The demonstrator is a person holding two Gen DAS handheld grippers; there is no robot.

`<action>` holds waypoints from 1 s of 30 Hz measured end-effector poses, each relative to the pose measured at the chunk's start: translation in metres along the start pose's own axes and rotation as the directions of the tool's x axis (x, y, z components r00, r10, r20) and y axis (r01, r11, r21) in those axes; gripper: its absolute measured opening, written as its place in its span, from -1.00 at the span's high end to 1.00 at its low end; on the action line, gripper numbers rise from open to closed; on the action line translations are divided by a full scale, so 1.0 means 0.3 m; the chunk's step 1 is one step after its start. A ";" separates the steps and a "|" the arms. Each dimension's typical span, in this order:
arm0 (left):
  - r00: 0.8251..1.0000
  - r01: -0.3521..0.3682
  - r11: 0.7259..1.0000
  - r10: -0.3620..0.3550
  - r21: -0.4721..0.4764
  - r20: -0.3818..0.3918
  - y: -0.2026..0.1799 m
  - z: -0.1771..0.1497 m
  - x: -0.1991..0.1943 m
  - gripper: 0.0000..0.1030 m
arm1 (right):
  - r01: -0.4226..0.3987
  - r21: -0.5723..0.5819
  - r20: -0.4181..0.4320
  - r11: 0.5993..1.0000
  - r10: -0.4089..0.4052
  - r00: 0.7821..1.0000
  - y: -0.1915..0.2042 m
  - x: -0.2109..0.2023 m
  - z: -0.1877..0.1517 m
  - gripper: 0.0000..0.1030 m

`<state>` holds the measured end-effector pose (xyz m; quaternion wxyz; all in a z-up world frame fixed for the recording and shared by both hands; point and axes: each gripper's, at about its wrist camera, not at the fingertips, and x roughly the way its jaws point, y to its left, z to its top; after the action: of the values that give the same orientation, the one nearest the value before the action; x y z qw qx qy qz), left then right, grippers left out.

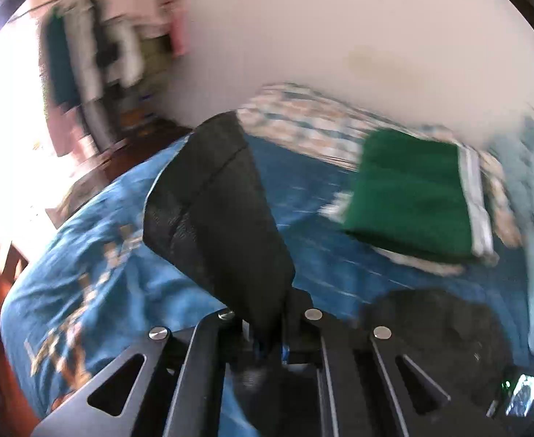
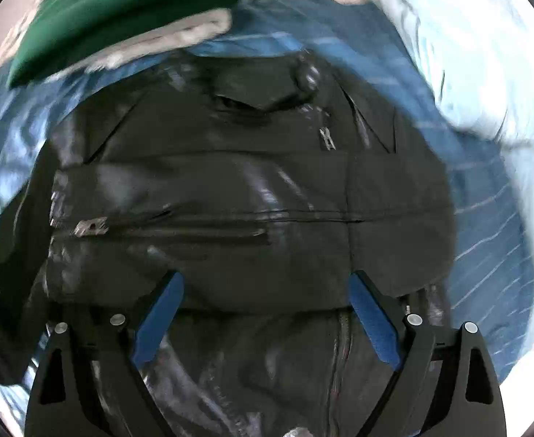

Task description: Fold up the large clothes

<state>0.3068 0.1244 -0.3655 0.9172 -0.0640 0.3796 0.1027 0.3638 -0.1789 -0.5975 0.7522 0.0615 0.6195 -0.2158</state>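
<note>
A black leather jacket (image 2: 252, 182) with zips lies spread on the blue bedspread (image 2: 485, 255). My right gripper (image 2: 265, 284) is open just above the jacket's lower part, its blue pads (image 2: 157, 320) apart. My left gripper (image 1: 263, 342) is shut on a black fold of the jacket (image 1: 215, 211), which rises up and away from the fingers above the bed. More of the jacket (image 1: 438, 324) lies on the bed at lower right in the left wrist view.
A folded green garment (image 1: 409, 196) with white stripes lies on a checked cloth (image 1: 303, 123) near the wall; it also shows in the right wrist view (image 2: 121, 11). A pale blue cloth (image 2: 467, 54) lies to the right. Hanging clothes (image 1: 102, 51) are at far left.
</note>
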 end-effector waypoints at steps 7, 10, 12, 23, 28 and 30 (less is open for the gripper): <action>0.955 0.283 0.941 -0.259 0.188 -0.142 -0.560 -0.113 0.011 0.93 | -0.029 0.194 -0.064 0.981 0.043 0.997 -0.417 0.092 0.037 -0.81; 0.916 0.384 0.883 -0.328 0.271 -0.229 -0.813 -0.241 0.027 0.92 | -0.006 0.280 -0.081 0.960 0.030 0.996 -0.637 0.124 0.022 -0.81; 0.882 0.445 0.837 -0.348 0.317 -0.318 -0.944 -0.337 0.054 0.92 | 0.004 0.319 -0.093 0.948 0.027 0.995 -0.740 0.144 0.011 -0.81; 0.816 0.490 0.815 -0.306 0.309 -0.490 -1.050 -0.470 0.105 -0.89 | -0.123 0.388 -0.130 0.913 0.187 0.974 -1.029 0.163 -0.055 -0.81; 0.860 0.412 0.868 -0.270 0.277 -0.433 -0.864 -0.361 0.073 -0.89 | -0.256 0.408 -0.111 0.876 0.326 0.939 -1.023 0.147 -0.015 -0.81; 0.892 0.337 0.904 -0.216 0.264 -0.397 -0.746 -0.321 0.069 -0.89 | -0.333 0.426 -0.077 0.841 0.401 0.913 -0.993 0.124 0.019 -0.81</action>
<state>0.3084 -0.1087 -0.4392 0.8353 0.0166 0.5388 -0.1082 0.2546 -0.4581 -0.5798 0.6974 0.3505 0.5972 -0.1848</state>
